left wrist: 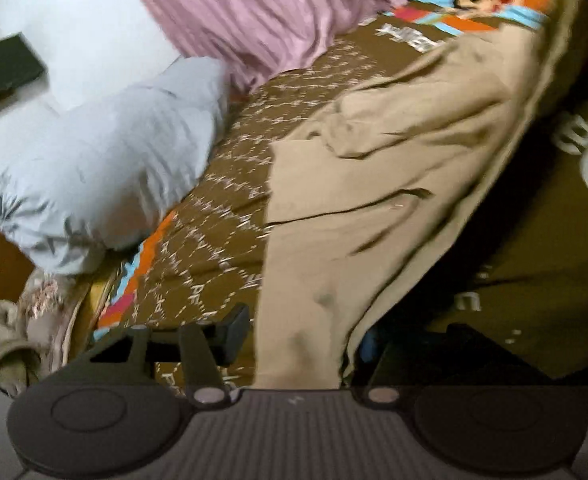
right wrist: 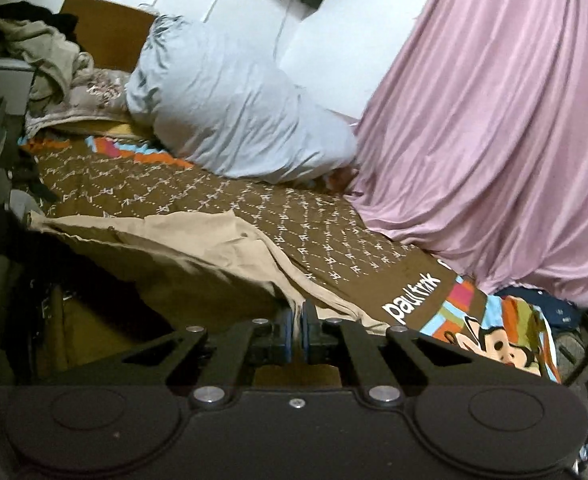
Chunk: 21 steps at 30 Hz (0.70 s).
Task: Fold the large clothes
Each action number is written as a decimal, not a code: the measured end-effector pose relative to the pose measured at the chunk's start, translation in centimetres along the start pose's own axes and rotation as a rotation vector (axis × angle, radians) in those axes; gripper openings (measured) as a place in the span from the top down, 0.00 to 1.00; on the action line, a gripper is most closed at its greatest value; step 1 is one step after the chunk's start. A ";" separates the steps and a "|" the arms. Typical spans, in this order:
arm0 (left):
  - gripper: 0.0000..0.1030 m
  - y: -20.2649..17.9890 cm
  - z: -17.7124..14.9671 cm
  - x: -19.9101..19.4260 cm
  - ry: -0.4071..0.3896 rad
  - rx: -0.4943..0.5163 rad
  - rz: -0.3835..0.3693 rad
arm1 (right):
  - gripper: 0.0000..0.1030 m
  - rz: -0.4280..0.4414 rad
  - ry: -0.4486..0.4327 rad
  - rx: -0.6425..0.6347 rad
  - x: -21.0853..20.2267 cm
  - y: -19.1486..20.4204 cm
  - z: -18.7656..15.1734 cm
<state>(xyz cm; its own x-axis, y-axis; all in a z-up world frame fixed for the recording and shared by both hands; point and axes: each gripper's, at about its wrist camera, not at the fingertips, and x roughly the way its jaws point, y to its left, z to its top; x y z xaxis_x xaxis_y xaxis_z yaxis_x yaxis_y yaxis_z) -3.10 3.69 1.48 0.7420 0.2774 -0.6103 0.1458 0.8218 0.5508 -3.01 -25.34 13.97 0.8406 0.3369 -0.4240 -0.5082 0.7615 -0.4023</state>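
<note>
The right gripper (right wrist: 297, 330), low centre of its view, has its blue pads pressed together on an edge of the beige garment (right wrist: 181, 248), which lies across the brown patterned bedspread (right wrist: 253, 204). The left gripper (left wrist: 298, 344) shows one finger (left wrist: 229, 332) only; the garment covers the other, so a grip cannot be told. Only the right view shows the clothes heap (right wrist: 49, 56), upper left.
</note>
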 end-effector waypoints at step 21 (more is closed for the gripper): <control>0.96 5.3 3.9 -7.1 -0.300 0.017 -0.046 | 0.99 -0.156 -0.054 0.067 -5.4 2.3 -2.2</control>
<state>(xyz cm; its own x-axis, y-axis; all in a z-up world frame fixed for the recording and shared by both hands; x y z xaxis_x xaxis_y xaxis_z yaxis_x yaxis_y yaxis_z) -5.05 4.11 10.91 0.8942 0.0782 -0.4408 0.1931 0.8210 0.5373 -9.11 -26.59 13.58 0.9182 0.2394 -0.3156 -0.3583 0.8415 -0.4042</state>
